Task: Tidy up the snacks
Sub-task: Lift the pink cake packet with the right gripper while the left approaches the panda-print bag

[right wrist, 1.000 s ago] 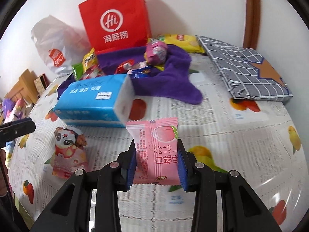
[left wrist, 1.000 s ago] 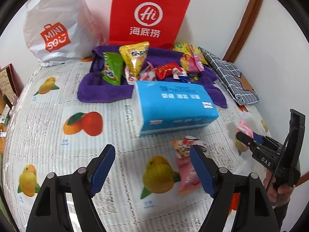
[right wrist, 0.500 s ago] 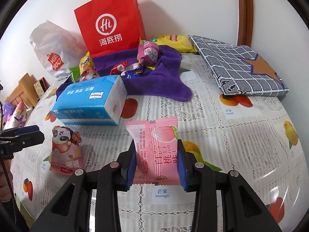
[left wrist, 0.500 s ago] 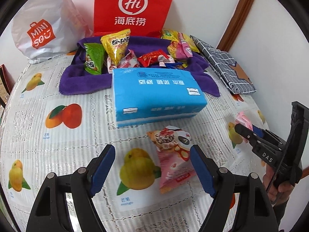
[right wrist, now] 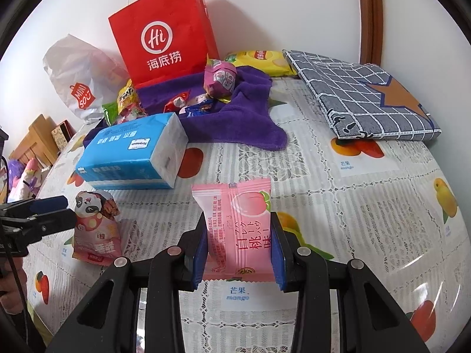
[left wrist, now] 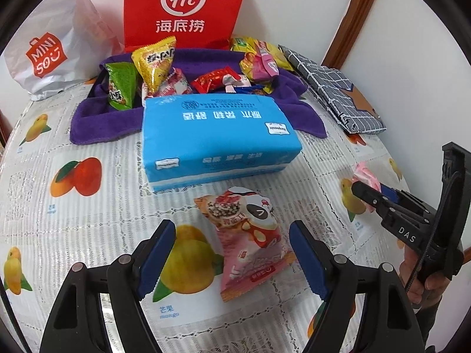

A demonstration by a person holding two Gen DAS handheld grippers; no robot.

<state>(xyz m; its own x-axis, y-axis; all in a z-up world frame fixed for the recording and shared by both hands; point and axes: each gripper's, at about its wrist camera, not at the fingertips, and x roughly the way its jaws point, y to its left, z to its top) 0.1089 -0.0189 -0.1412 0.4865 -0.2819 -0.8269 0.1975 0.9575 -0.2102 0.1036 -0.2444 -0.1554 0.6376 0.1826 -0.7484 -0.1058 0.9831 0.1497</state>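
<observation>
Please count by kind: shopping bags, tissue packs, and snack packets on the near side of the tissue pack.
Shopping bags: 2 (red paper bag, white plastic bag)
Blue tissue pack: 1
Snack packets nearer than it: 2 (panda packet, peach packet in the right gripper)
Total: 5

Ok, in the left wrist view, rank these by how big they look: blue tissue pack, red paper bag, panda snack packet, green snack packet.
1. blue tissue pack and red paper bag: too close to call; the bag is cut off at the top and farther away.
3. panda snack packet, though nearness inflates it.
4. green snack packet.
</observation>
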